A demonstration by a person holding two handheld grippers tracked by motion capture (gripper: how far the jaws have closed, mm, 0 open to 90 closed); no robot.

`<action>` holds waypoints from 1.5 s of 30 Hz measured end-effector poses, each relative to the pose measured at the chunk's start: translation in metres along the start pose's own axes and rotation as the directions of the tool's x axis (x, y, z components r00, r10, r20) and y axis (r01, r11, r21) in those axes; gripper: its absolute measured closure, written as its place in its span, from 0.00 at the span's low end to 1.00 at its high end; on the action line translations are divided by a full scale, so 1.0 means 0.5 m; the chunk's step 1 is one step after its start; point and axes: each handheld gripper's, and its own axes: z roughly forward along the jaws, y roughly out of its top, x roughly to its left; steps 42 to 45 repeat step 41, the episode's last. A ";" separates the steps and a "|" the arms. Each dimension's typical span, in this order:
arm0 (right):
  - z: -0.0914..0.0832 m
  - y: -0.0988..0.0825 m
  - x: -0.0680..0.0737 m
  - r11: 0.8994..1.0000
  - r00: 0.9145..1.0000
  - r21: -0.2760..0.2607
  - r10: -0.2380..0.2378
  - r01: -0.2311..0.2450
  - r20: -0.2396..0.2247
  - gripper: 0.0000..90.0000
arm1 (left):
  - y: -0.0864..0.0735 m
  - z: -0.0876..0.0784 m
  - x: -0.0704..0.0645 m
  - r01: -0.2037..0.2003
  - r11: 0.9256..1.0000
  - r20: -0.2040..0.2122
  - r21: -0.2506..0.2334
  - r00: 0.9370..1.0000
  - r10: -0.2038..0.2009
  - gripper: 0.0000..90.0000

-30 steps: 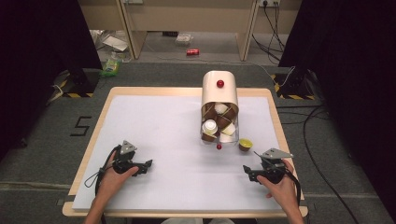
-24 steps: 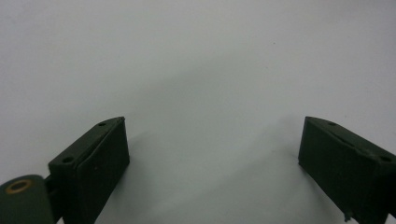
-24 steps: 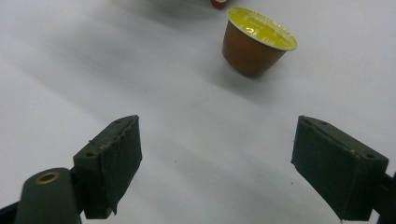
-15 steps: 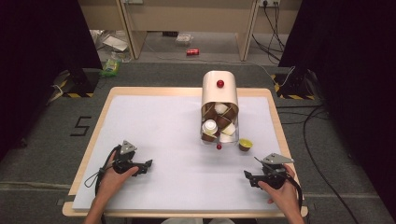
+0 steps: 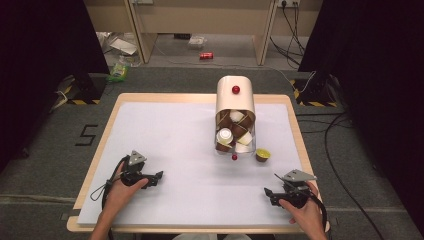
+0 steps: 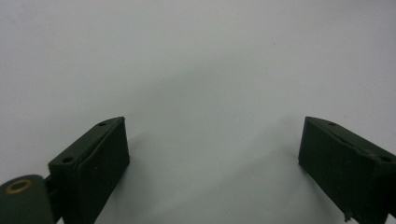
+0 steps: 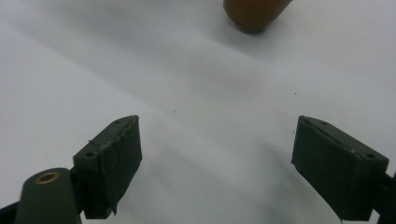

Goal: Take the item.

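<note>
A cream arched dispenser (image 5: pixel 235 97) with a red knob lies on the white-covered table (image 5: pixel 175 130), its open end packed with several brown and white capsules (image 5: pixel 226 136). One loose brown capsule with a yellow top (image 5: pixel 262 154) stands just right of that opening, and its brown body (image 7: pixel 256 11) shows at the top of the right gripper view. A small red ball (image 5: pixel 234 157) rests in front of the opening. My left gripper (image 5: pixel 158 176) lies at the front left, open over bare sheet (image 6: pixel 212 163). My right gripper (image 5: pixel 268 193) sits at the front right, open and holding nothing (image 7: pixel 217 163).
The table's wooden rim (image 5: pixel 295 125) frames the white sheet. Beyond the table lie grey floor, cables (image 5: pixel 335 145) at the right, a red can (image 5: pixel 206 55) and litter at the back. Dark curtains hang on both sides.
My right gripper has slipped slightly toward the near edge of the table. The left gripper and the capsules have stayed put.
</note>
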 end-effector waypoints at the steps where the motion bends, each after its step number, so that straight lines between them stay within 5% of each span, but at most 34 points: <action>1: -0.001 -0.001 -0.001 1.000 1.000 -0.002 -0.008 0.008 0.003 0.18 | 0.000 0.000 0.000 0.000 1.000 0.000 0.000 1.000 0.000 0.09; 19: -0.024 -0.044 0.000 1.000 1.000 0.010 0.006 -0.007 0.013 0.18 | 0.000 0.000 0.000 -0.001 1.000 -0.001 0.000 1.000 0.001 0.09; 32: -0.033 -0.071 0.013 0.998 0.999 -0.054 0.027 -0.025 0.035 0.18 | 0.000 0.000 0.000 -0.002 1.000 -0.001 0.000 1.000 0.002 0.09; 45: -0.033 -0.072 0.012 0.998 0.999 -0.055 0.027 -0.025 0.033 0.17 | 0.000 0.000 0.000 -0.002 1.000 -0.001 0.000 1.000 0.002 0.09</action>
